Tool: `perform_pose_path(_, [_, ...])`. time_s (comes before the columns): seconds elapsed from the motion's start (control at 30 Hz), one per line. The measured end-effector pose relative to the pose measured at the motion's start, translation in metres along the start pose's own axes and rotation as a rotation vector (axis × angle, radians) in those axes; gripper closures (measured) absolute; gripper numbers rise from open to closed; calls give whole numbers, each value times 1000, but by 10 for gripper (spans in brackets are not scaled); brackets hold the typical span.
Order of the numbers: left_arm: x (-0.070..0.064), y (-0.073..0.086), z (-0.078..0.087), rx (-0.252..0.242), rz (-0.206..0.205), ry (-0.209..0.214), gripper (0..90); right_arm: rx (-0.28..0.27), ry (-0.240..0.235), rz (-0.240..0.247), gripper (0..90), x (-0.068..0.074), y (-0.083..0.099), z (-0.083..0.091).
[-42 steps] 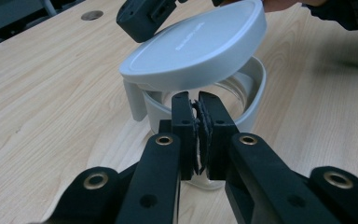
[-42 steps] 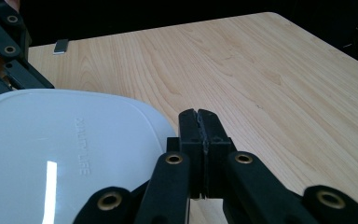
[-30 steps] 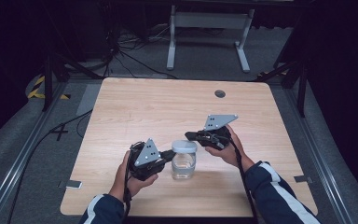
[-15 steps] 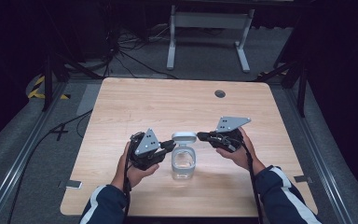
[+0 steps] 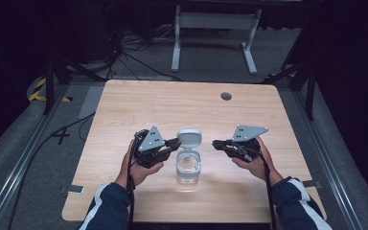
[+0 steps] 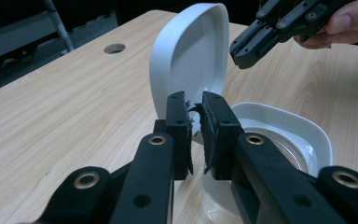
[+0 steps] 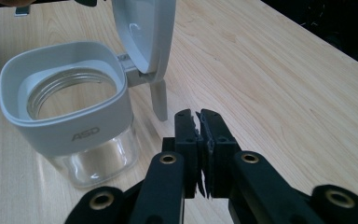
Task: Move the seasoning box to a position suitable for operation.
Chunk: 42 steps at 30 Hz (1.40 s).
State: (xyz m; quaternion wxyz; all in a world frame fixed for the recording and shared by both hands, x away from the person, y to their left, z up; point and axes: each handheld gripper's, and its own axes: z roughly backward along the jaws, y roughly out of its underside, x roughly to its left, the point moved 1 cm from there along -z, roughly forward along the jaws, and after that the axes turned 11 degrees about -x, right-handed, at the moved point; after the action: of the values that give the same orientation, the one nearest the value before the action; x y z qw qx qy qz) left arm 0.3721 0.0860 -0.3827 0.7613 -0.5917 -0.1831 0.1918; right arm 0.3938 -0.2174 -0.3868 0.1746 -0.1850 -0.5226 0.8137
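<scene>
A clear glass jar (image 5: 189, 167) with a white collar stands at the table's front centre. Its hinged lid (image 5: 189, 139) is swung open and stands upright at the far side. My left gripper (image 5: 177, 142) is shut and empty, its tips at the lid's left edge. The left gripper view shows the jaws (image 6: 195, 105) closed just in front of the lid (image 6: 191, 56), above the jar's rim (image 6: 303, 126). My right gripper (image 5: 215, 143) is shut on nothing, a short way right of the jar. In the right gripper view its tips (image 7: 198, 114) sit apart from the jar (image 7: 70, 112) and lid (image 7: 144, 32).
The wooden table (image 5: 124, 110) has a round cable hole (image 5: 226, 96) at the far right. A white metal stand (image 5: 213, 28) and cables lie on the floor beyond. A small metal tab (image 5: 75, 189) sits at the table's front left edge.
The lid has swung up to stand open. My right gripper has drawn back to the right, away from the jar. My left gripper has shifted up to the lid's left edge.
</scene>
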Motion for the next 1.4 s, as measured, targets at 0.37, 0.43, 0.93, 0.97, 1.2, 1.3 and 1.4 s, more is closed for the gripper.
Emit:
perform_pose_path(0.37, [-1,0,6,5,-2,-4,791,7,0,8,836,1,2,8])
perform_pose_path(0.43, [-2,0,7,9,-13,-5,786,7,-3,10,829,1,2,9])
perform_pose_path(0.93, [-7,7,27,97,-79,-53,643,5,7,20,735,0,10,35])
perform_pose_path(0.97, [-7,8,29,106,-79,-57,619,9,13,18,722,-1,12,39])
perform_pose_path(1.2, [0,30,48,223,-111,-109,486,23,62,24,649,-3,22,62])
perform_pose_path(1.3, [5,40,57,258,-108,-133,421,28,83,27,624,-4,28,74])
perform_pose_path(1.4, [9,51,64,288,-97,-157,374,37,109,21,578,-6,35,82])
